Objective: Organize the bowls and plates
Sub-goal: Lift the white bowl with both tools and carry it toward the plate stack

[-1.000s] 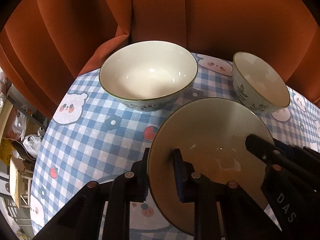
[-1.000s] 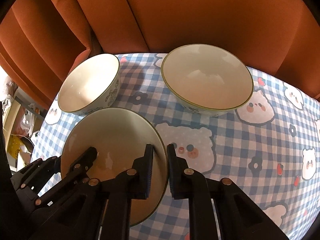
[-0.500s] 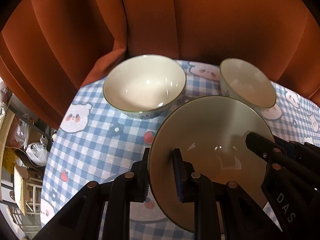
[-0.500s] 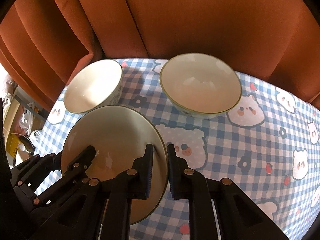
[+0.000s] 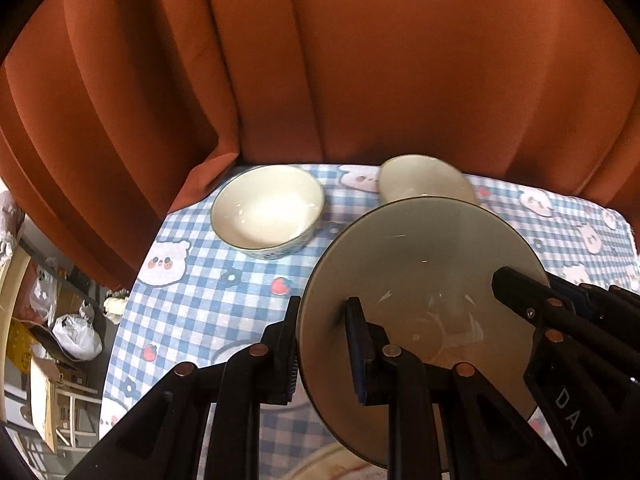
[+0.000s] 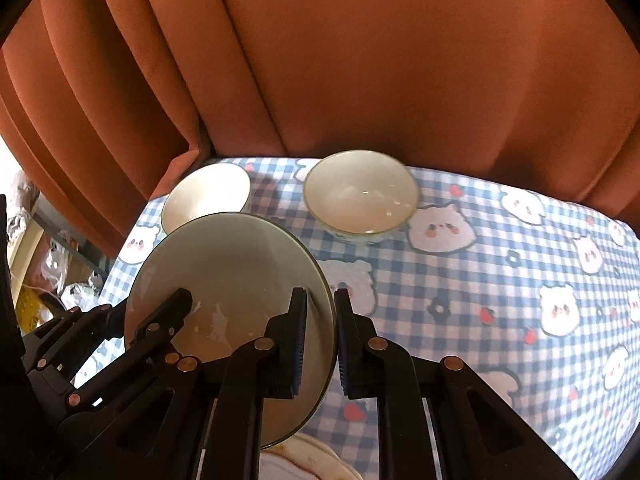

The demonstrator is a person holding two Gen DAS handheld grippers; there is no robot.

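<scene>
Plate (image 5: pixel 420 264), pale and glossy with a thin dark rim, is held up in the air above the table (image 5: pixel 224 280), tipped so its hollow faces the two cameras. Both grippers have it. The left gripper (image 5: pixel 324 344) pinches the plate's left edge, one black finger behind the rim and the blue-padded one pressed on the inner face, jaws closed tight on the thin wall. The right gripper (image 6: pixel 322 336) does the same on the opposite edge, its two pads clamped on the rim with the ceramic between them. Each gripper shows in the other's view, reaching in from the far side of the plate.

Under the raised plate, at the near edge of both views, a sliver of another pale dish (image 6: pixel 312 460) with a light pattern shows on the cloth; how much of it there is I cannot tell.

Farther back, two bowls stand upright on the table near its far edge, apart from each other. The larger bowl (image 5: pixel 267 211) sits toward the left corner, white inside with a dark rim and a bluish pattern outside. The second bowl (image 6: pixel 360 196) stands to its right, partly hidden behind the plate in the left view.

The table wears a blue-and-white checked cloth printed with bear faces, flowers and strawberries. A rust-orange curtain (image 5: pixel 360 60) hangs in folds close behind it. Off the left side, down on the floor, lie plastic bags (image 5: pixel 76 336) and some clutter.
</scene>
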